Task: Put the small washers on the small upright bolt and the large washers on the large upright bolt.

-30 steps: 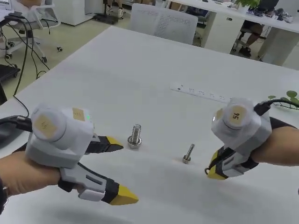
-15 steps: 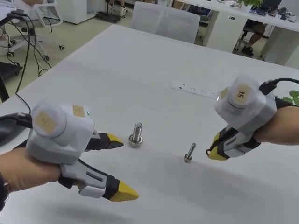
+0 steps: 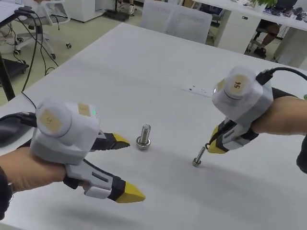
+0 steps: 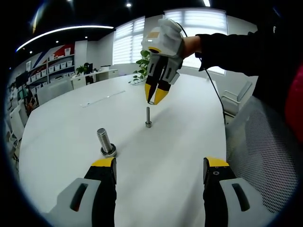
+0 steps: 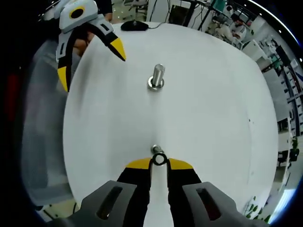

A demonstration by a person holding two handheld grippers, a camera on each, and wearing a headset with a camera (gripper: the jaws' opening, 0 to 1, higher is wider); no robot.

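The right gripper (image 3: pixel 211 146) is clenched on a small washer (image 5: pixel 159 160) (a thin, shiny metal ring) just above the small upright bolt (image 3: pixel 197 158). The left gripper (image 3: pixel 127 167), well apart from that bolt beyond the large bolt (image 3: pixel 144 136), holds nothing, jaws spread wide.

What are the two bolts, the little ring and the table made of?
The big bolt and small bolt: likely steel, shiny silver-grey with glints on the threads. The ring in the right gripper: probably metal too, thin and shiny. The table: smooth matte white top, maybe laminate; can't tell for sure.
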